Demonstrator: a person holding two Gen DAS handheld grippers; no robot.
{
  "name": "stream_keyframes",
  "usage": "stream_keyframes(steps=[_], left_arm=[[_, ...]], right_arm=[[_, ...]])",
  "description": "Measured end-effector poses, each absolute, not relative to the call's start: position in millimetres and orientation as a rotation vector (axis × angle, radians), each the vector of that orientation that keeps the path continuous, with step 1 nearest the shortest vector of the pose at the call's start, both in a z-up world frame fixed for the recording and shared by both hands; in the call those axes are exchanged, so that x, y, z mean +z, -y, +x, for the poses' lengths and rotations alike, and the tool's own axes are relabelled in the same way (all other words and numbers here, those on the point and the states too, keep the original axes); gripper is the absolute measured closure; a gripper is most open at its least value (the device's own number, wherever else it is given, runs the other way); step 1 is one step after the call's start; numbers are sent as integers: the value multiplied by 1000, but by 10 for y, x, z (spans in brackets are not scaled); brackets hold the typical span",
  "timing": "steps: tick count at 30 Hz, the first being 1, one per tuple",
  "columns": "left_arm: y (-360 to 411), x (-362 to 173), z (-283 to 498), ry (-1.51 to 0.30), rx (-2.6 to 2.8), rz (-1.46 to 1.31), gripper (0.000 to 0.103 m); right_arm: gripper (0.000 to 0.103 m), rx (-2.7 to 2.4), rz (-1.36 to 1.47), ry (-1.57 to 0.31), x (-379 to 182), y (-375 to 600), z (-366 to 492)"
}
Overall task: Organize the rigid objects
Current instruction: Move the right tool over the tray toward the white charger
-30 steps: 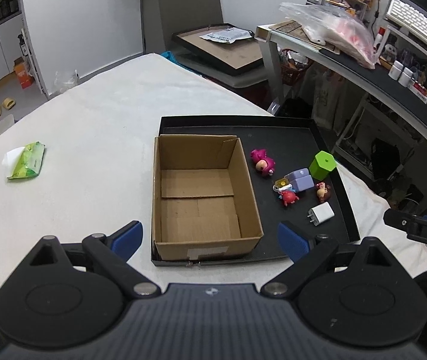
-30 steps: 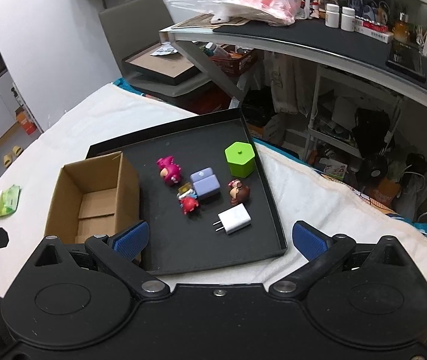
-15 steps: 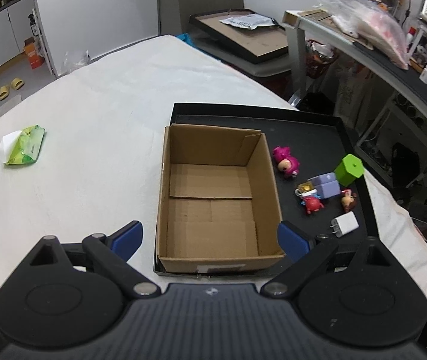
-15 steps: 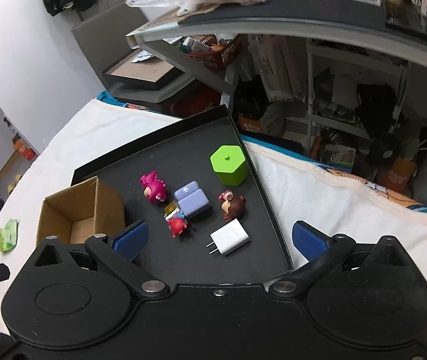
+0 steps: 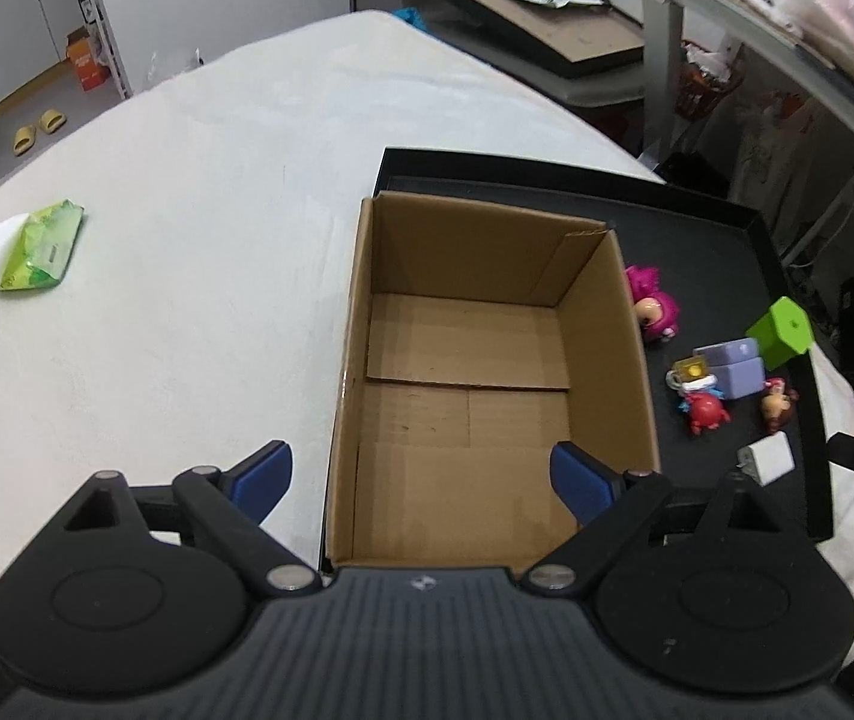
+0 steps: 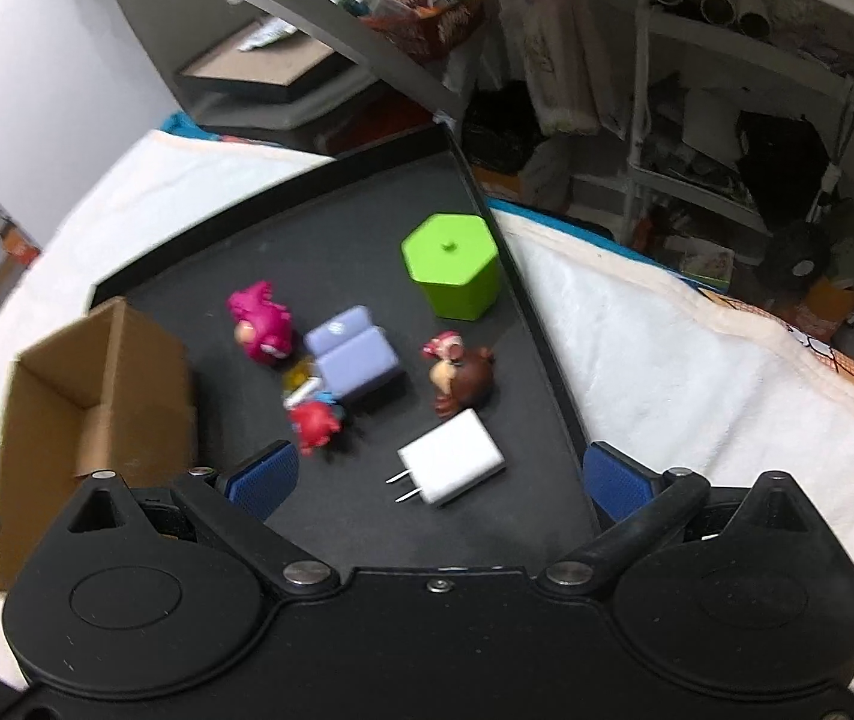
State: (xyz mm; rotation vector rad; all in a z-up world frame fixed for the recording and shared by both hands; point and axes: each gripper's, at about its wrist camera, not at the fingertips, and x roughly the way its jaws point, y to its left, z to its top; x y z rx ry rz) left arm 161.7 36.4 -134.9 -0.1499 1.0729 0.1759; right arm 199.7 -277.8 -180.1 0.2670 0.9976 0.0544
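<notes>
The left gripper (image 5: 420, 474) now sits closer over the cardboard box (image 5: 487, 360), which fills mid-frame. The right gripper (image 6: 436, 477) has dropped nearer the white charger (image 6: 451, 457), now at lower centre.

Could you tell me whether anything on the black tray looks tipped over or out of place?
The brown bear figure and the pink figure lie on their sides on the black tray. The cardboard box holds nothing yet.
</notes>
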Motion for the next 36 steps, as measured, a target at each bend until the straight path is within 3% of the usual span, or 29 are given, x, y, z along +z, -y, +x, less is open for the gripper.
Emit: stream_keyframes(steps=[5, 17, 24, 31, 33, 36], left_arm=[[-384, -1532, 1775, -1099, 196, -144, 11], [-395, -1787, 2036, -1139, 230, -155, 14], [-439, -1862, 2095, -1137, 254, -177, 32], [-497, -1887, 2093, -1135, 268, -193, 43], [-521, -1889, 2089, -1130, 274, -200, 49], [-531, -1880, 2072, -1122, 289, -199, 58]], right_arm=[[2, 22, 308, -1037, -1989, 2814, 2149], [17, 13, 481, -1160, -2399, 2919, 2402], [23, -7, 452, -1179, -2492, 2788, 2580], [29, -35, 366, -1154, -2511, 2617, 2684], [41, -51, 324, -1136, -2497, 2560, 2711], [81, -59, 251, -1115, -2476, 2463, 2715]])
